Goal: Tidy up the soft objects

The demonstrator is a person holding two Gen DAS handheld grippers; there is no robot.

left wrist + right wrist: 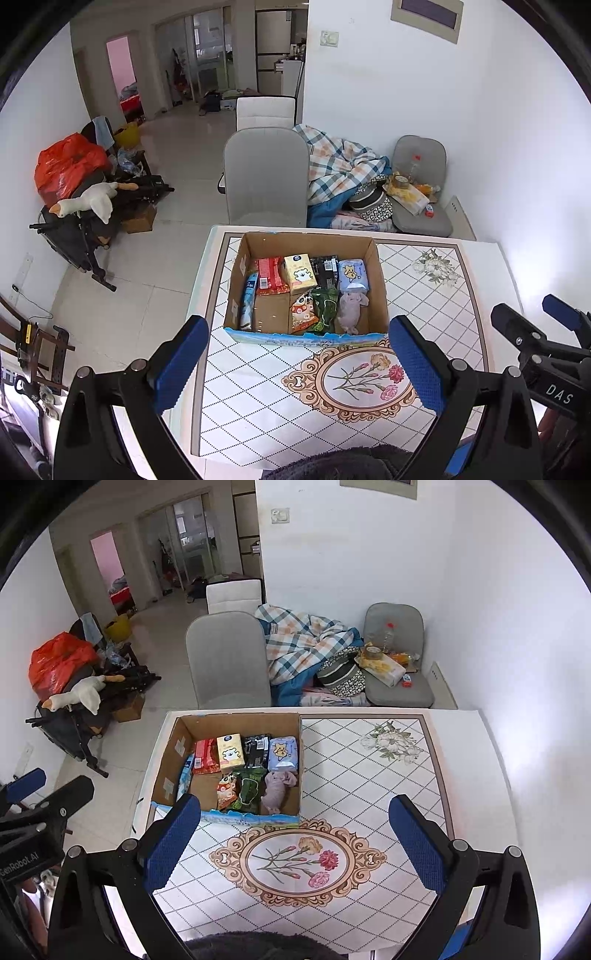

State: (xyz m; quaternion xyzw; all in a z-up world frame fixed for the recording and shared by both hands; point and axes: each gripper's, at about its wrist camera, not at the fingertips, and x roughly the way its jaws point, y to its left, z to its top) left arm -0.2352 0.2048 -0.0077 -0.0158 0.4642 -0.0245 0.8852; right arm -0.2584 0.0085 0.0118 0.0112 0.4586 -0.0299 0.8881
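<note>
Both tools hover released and empty above the tabletop, and the cardboard box holding the soft packs and grey plush toy lies straight ahead of the left tool, ahead-left of the right tool.

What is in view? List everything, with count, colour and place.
box: 1, brown cardboard, on table, open
packs: about eight, mixed colours, in box
plush: 1, grey-pink, box's right front corner
table: 1, white with floral tiles
chairs: 3, grey and white, behind table
blanket: 1, plaid, on chairs
goose toy: 1, white, on left clutter
red bag: 1, left clutter
left gripper: open, empty
right gripper: open, empty
</note>
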